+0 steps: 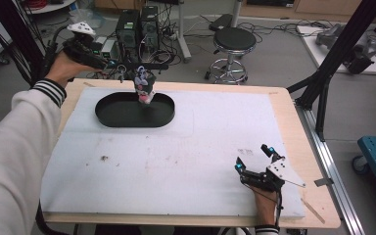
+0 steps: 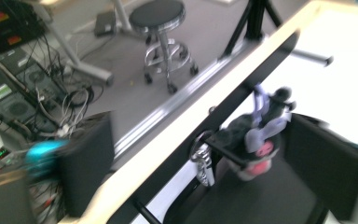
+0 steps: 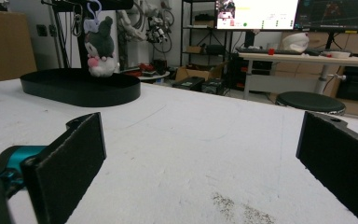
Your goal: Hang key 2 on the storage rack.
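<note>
A small black-and-white plush toy (image 1: pixel 145 88) (image 2: pixel 256 144) (image 3: pixel 100 51) hangs by a purple clip from a black bar (image 1: pixel 149 66) above a black oval tray (image 1: pixel 112 115) (image 3: pixel 74 88) at the far side of the table. My left gripper (image 1: pixel 115 66) (image 2: pixel 205 140) is held up at the far left, just left of the bar. Its jaws stand wide open, and the plush shows ahead between them, untouched by either pad. Low at the near right of the white board (image 1: pixel 176 161), my right gripper (image 1: pixel 253 156) (image 3: pixel 205 154) is open with nothing in it.
A metal carabiner (image 2: pixel 203 161) hangs beside the plush. Beyond the table's far edge are computer cases and tangled cables (image 1: pixel 137 29) and a black stool (image 1: pixel 232 41). A black frame leg (image 1: pixel 323 83) stands at the right edge.
</note>
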Available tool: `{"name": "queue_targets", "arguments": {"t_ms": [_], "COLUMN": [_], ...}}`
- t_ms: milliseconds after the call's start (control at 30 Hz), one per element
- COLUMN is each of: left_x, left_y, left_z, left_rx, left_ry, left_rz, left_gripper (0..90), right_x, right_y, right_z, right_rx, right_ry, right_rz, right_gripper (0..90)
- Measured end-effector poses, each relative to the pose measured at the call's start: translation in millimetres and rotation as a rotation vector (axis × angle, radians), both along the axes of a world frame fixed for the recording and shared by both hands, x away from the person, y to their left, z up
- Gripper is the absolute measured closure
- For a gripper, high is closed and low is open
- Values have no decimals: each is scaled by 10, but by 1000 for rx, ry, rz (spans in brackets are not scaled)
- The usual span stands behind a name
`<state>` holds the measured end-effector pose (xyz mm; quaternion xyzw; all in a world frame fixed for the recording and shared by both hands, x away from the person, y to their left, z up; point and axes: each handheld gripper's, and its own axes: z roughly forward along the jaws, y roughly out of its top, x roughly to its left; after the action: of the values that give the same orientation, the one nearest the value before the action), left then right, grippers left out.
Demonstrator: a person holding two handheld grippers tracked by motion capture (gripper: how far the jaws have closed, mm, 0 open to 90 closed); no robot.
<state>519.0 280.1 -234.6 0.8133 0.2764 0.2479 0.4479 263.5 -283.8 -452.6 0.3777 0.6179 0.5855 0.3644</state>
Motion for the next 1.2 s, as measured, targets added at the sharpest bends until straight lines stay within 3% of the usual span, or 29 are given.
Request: {"name": "queue_targets", "arguments": {"t_ms": [33,100,167,367,533,667,733,833,900,1033,1200], "left_x": [-71,-255,-479,-1237,-1676,-1890,-1955,-2020,-2053,-2114,-2223], "left_y": [25,101,178,370,482,509,498,473,469,480,501], "left_z": [-4,-24,-66,-274,-448,-594,-674,-811,-931,-1202,-1484], "left_rx": [-9,-83,-102,-161,-244,-289,-282,-296,-333,-358,-378], "left_ry": [-16,-50,-104,-178,-230,-257,-259,-251,-251,-231,-237], "left_rz": [-1,5,8,-3,-7,-10,-19,-18,-20,14,39], "left_gripper": [39,17,17,17,17,17,17,17,17,17,17], "right_x": [0,2,4,8,3,3,1,3,1,-2,-2], "right_y": [0,-1,3,9,12,13,13,12,13,18,20], "right_z": [0,1,1,3,3,3,2,3,2,3,3], "right_rx": [1,2,-2,-17,-13,-13,-9,-11,-12,-14,-15], "right_ry": [2,5,3,0,1,3,6,4,6,7,5], "right_rz": [0,-1,-1,3,2,1,2,5,5,4,1], "right_gripper": [5,5,5,5,5,5,5,5,5,5,5]}}
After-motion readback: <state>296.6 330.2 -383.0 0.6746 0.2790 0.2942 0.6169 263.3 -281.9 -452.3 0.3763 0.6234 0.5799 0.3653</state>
